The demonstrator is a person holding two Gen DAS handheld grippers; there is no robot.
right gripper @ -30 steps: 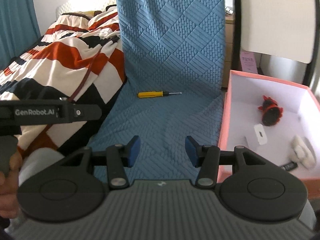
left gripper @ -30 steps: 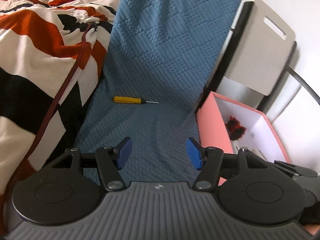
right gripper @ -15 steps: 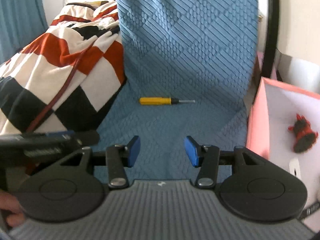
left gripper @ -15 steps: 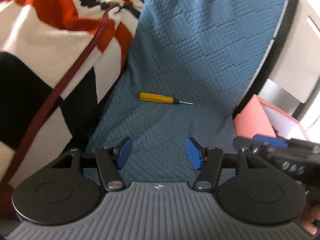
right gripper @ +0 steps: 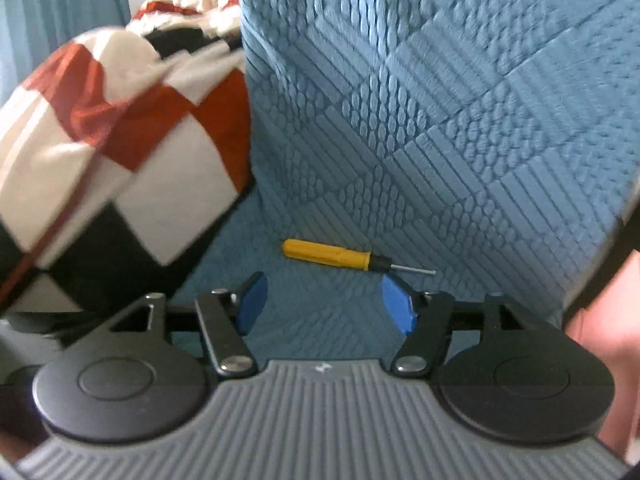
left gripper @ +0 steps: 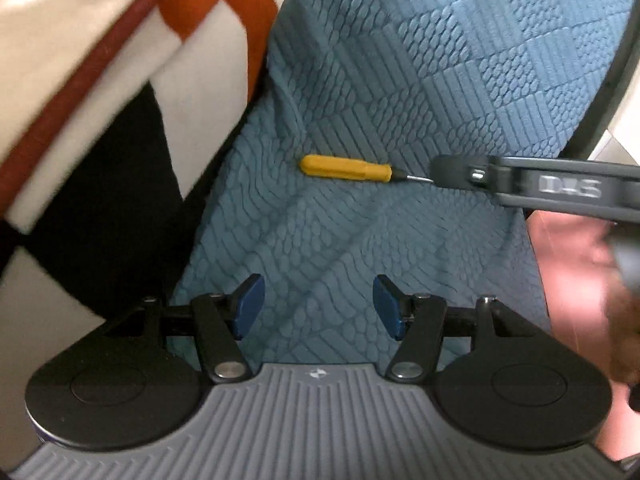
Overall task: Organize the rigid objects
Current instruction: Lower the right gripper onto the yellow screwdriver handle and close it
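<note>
Left edge: checked quilt (right gripper: 120, 152), red, white and black, bunched against the blue textured cover (right gripper: 460, 128). Centre: yellow-handled screwdriver (right gripper: 326, 254) lies flat on the cover, handle left, metal tip right. Right claw (right gripper: 322, 304) wide, empty, pads just short of the screwdriver. Left claw (left gripper: 316, 306) wide, empty, well back from the screwdriver (left gripper: 346, 168). Right edge: pink box (left gripper: 568, 264), blurred. In the left wrist view, right claw's side hides the screwdriver tip.
</note>
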